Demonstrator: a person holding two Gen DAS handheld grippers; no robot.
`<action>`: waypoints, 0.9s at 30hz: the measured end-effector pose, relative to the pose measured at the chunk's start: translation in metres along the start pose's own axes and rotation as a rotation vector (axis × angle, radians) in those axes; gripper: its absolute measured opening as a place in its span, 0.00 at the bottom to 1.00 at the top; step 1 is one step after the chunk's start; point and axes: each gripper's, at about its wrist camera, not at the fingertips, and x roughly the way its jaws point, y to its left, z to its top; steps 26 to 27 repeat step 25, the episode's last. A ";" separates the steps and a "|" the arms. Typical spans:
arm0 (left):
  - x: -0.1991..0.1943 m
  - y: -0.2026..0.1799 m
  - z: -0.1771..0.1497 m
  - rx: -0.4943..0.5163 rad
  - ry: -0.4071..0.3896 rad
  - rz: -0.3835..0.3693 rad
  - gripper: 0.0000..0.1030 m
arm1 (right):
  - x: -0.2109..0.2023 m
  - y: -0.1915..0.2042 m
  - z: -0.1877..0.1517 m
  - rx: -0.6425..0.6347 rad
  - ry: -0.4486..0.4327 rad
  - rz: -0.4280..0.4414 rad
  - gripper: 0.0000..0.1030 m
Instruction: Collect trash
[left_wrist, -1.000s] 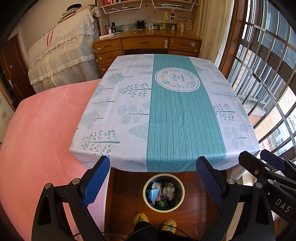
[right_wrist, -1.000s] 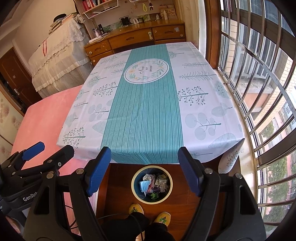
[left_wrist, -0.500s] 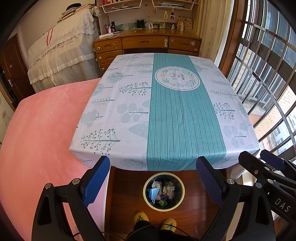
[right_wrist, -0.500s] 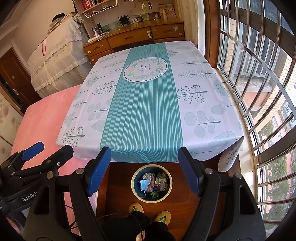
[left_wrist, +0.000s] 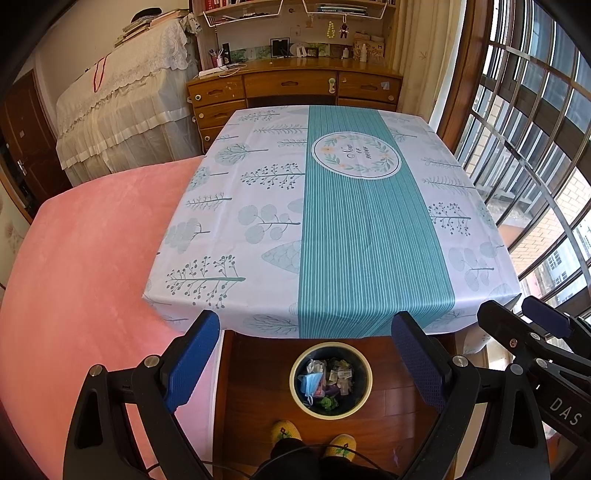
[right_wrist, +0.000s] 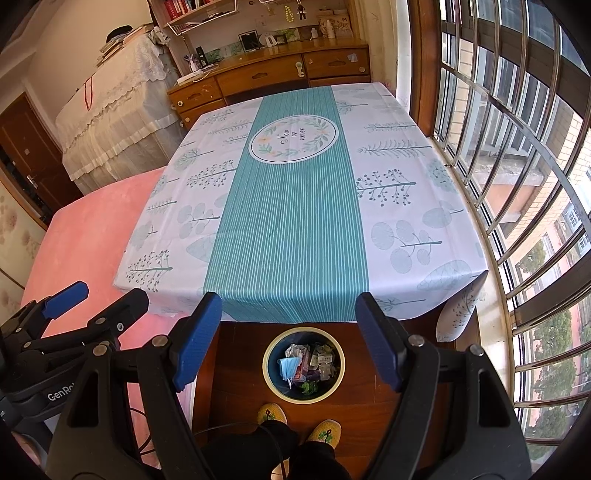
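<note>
Hovering above trash bin (left_wrist: 330, 380): left tool (left_wrist: 306, 354), right tool (right_wrist: 288, 332), both spread, empty.

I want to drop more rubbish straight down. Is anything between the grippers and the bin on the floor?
Nothing visible blocks it. The bin stands open-topped on the floor below the open left gripper and right gripper, clear of the tablecloth edge.

Bright daylight enters through the window (right_wrist: 517, 155) on the right, evenly lighting the tablecloth (left_wrist: 332, 229). Both views are sharp; fisheye distortion bends straight lines, and the corners are vignetted black.
</note>
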 end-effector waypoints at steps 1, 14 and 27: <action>0.000 0.000 0.000 0.000 0.000 0.000 0.93 | 0.000 0.000 0.000 0.000 0.000 0.000 0.70; 0.000 0.002 0.000 0.001 0.002 0.000 0.93 | 0.000 0.002 0.000 0.000 0.001 -0.002 0.70; 0.000 0.001 0.000 0.000 0.003 0.000 0.93 | 0.000 0.002 0.000 -0.001 0.000 -0.002 0.70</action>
